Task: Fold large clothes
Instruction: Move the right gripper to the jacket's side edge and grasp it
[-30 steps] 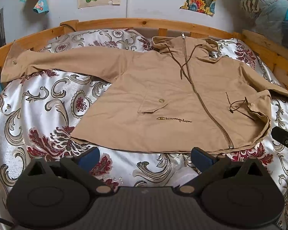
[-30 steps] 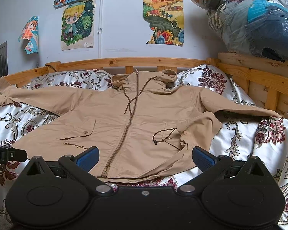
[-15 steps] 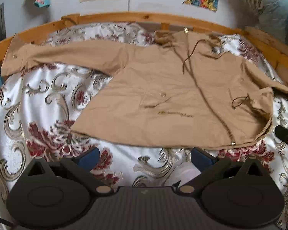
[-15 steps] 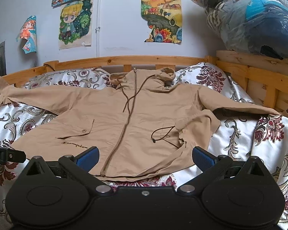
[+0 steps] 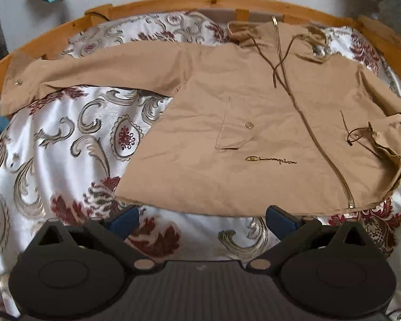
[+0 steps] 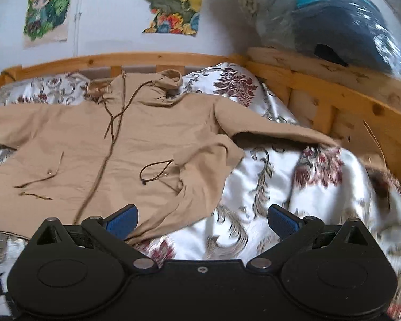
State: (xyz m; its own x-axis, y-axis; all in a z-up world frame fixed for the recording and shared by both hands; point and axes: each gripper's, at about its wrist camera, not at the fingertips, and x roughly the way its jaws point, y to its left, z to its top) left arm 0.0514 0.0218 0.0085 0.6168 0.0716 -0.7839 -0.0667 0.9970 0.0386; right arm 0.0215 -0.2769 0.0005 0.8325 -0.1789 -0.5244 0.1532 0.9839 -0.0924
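The tan jacket (image 5: 254,123) lies front-up and zipped on the bed (image 5: 66,144), sleeves spread wide, presumably flattened so folds can start cleanly. The left gripper (image 5: 201,220) hangs spread and empty, the hem just ahead of its fingertips. The right gripper (image 6: 201,220), likewise spread and holding nothing, sits over the rumpled hem corner, the near sleeve (image 6: 275,131) ahead and to its right, probably the first fold.

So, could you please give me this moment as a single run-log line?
stage: pre-grasp | jacket: flat, zipped, sleeves spread on bedspread | left tool: open, empty, near hem | right tool: open, empty
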